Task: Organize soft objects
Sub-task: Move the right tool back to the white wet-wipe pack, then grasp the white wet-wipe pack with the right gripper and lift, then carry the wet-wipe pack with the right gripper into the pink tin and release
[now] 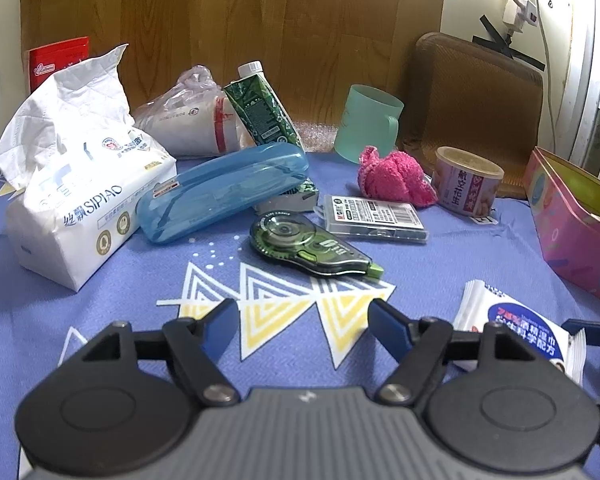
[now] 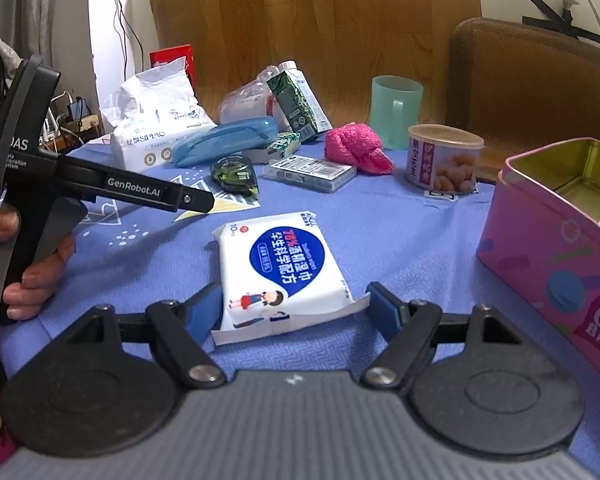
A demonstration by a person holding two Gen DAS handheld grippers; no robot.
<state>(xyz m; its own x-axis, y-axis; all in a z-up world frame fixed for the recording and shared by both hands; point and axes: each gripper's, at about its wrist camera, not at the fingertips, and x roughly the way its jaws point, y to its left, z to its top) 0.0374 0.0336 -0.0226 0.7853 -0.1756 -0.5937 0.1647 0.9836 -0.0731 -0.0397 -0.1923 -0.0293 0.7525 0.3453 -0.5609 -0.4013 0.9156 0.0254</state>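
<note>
Currently right gripper (image 2: 296, 306) jaws spread astride the wet-wipe pack (image 2: 282, 272), left gripper (image 1: 302, 314) spread, empty; slick wrapper may slip when pinched.

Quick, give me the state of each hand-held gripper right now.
Left hand-held gripper: open, nothing between its fingers, only tablecloth below.
Right hand-held gripper: open, its fingers on either side of the wet wipes pack, not clamped on it.

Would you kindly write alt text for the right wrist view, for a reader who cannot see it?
The right gripper hangs open around a white wet-wipes pack lying on a blue tablecloth. An open pink tin stands to the right, and a hand holds the left gripper at the left. Clutter sits behind.
</note>
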